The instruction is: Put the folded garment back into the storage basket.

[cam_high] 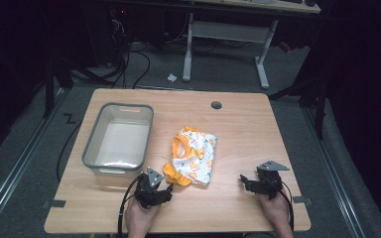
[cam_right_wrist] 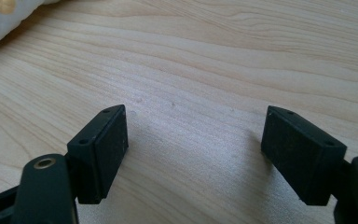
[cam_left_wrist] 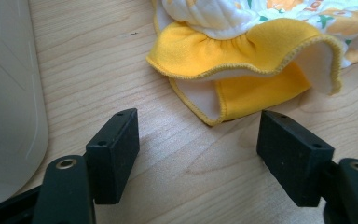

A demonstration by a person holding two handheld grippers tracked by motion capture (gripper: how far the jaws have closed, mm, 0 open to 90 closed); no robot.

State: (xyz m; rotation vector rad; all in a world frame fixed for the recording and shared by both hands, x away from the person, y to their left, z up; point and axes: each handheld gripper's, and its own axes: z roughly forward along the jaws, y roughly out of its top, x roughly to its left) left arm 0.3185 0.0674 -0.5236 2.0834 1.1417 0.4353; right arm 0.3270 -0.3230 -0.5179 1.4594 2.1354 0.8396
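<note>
No text can be read anywhere (the garment (cam_high: 191,156) bears printed marks too blurred to read).

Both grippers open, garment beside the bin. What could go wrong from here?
1. The left gripper faces the garment at its loose yellow ruffle; a pinch there might catch a single layer, so the rest could trail.
2. The grey bin sits close beside the left gripper; a sideways swing may knock it.
3. The right gripper stands over bare table, apart from the cloth, so a one-handed lift seems likely to sag.
</note>
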